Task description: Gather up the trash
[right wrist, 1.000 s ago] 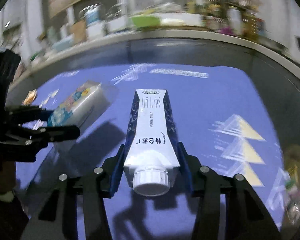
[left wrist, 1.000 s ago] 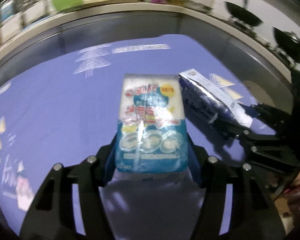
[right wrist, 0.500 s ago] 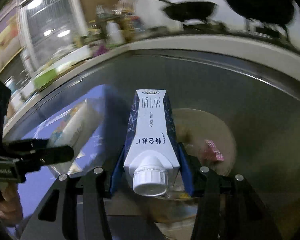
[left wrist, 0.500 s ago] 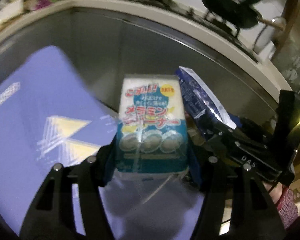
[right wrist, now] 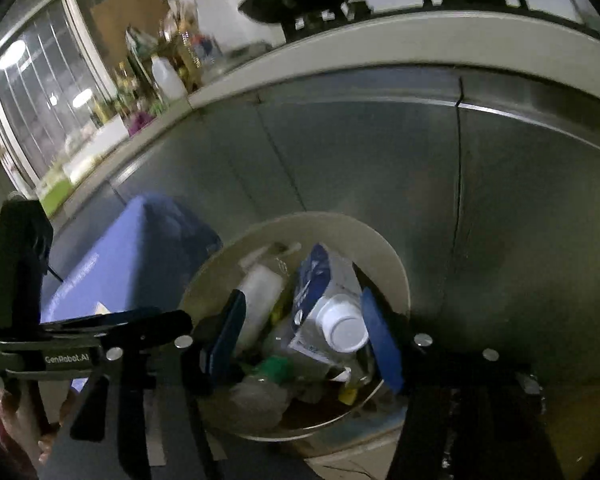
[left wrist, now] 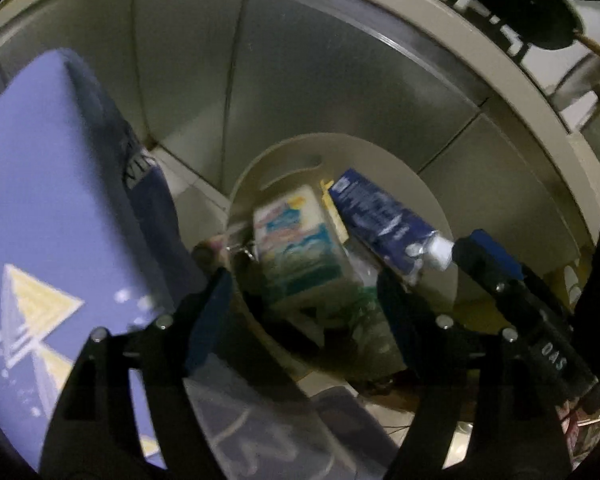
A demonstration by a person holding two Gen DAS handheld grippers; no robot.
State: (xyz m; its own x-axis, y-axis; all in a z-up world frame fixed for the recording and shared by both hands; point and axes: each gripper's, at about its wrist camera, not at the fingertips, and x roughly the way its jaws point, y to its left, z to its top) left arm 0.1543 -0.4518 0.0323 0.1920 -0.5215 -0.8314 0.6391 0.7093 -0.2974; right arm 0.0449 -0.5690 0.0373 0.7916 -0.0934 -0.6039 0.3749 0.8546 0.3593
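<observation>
The fingers (left wrist: 216, 304) of the left gripper (left wrist: 304, 300) stand spread wide with nothing between them, poised above the round trash bin (left wrist: 416, 184). The sponge packet (left wrist: 296, 248) lies below them inside the bin, blurred, so it may be in mid-fall rather than settled. The right gripper (right wrist: 304, 332) is spread as well; the milk carton (right wrist: 324, 308), cap toward the camera, sits between its blue pads but does not look pinched, and its far end leans down into the bin among the rubbish there. In the left view the same carton slants into the bin just beside the packet, its capped end close to the right gripper's tip.

The bin stands on the floor against a grey cabinet front (right wrist: 380, 152), just beside the edge of the table with the purple cloth (left wrist: 40, 200). It holds other waste: a white plastic bottle (right wrist: 260, 300), something green (right wrist: 276, 366) and crumpled wrappers.

As a judgement, these two pieces are as good as delivered. Whether more trash waits on the table cannot be told, since only a corner of the cloth shows, and that part carries nothing.
</observation>
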